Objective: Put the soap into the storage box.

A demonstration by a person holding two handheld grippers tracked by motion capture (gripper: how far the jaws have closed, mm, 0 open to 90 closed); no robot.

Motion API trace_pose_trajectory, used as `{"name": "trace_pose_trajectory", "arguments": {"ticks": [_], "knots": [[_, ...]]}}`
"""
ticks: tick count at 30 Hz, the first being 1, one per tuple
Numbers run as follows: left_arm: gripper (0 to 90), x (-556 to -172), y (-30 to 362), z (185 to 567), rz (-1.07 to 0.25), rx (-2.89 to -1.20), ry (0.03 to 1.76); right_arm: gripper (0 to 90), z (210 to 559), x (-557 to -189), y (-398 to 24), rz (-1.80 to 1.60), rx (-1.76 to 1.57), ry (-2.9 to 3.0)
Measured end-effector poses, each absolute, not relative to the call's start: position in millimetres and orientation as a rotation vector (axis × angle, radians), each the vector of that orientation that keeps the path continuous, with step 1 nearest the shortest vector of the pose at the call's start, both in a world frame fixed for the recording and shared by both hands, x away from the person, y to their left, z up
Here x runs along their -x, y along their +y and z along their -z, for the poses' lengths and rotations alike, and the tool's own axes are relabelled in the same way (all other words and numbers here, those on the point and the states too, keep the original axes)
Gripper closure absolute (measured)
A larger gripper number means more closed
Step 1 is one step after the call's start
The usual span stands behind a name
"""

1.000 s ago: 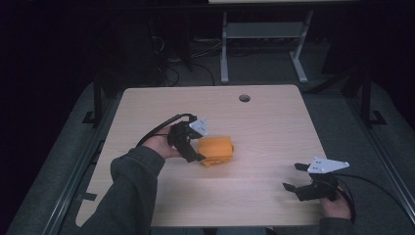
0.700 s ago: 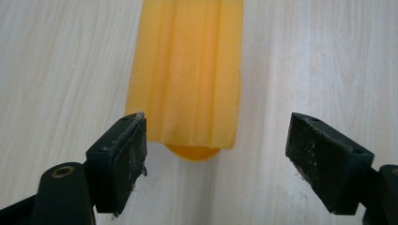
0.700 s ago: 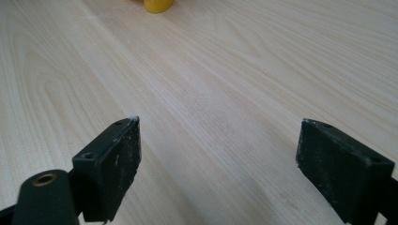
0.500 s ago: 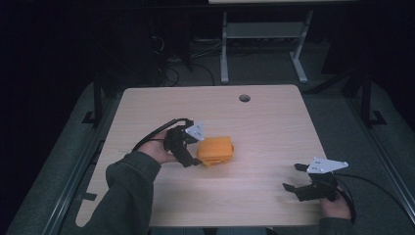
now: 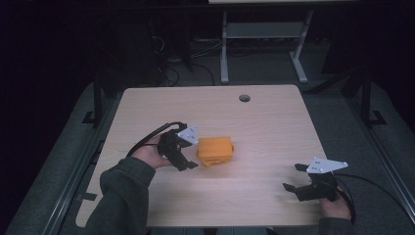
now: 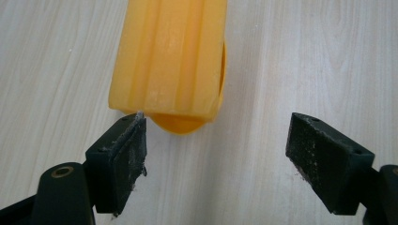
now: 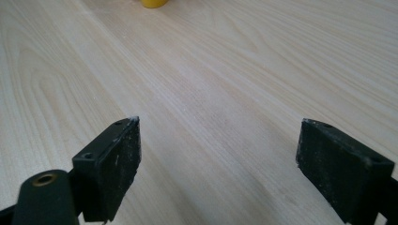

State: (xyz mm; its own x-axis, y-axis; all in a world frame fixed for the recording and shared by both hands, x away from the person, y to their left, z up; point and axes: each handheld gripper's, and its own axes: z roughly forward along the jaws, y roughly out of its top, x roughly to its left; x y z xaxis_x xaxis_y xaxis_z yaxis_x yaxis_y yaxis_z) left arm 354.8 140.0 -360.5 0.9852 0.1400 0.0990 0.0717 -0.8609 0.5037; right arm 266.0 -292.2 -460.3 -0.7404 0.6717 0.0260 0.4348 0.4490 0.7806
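Observation:
An orange plastic box [image 5: 216,150] lies on the wooden table [image 5: 264,122] near its middle. In the left gripper view the ribbed orange box [image 6: 171,56] lies just ahead of the jaws, its near end touching the left pad [image 6: 126,150]. My left gripper [image 5: 188,155] is open, just left of the box, with nothing between its jaws. My right gripper [image 5: 292,177] rests open near the table's front right edge, far from the box. In the right gripper view its jaws [image 7: 216,164] stand wide over bare wood, and a sliver of the orange box [image 7: 155,3] shows at the top.
A round cable hole [image 5: 244,98] sits near the table's far edge. Behind the table stands a grey metal frame [image 5: 264,44] on dark floor. Black cables trail from both grippers.
My left gripper has drawn back to the left from the orange box, and the box now lies apart from it. The right gripper has stayed put.

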Motion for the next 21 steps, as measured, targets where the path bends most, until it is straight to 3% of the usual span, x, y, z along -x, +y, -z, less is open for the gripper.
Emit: {"name": "trace_pose_trajectory", "arguments": {"ticks": [21], "knots": [[20.9,-339,162,367,-0.216,-2.588,0.14,13.7,463,-266,-295,-1.138,-0.974,2.41]]}}
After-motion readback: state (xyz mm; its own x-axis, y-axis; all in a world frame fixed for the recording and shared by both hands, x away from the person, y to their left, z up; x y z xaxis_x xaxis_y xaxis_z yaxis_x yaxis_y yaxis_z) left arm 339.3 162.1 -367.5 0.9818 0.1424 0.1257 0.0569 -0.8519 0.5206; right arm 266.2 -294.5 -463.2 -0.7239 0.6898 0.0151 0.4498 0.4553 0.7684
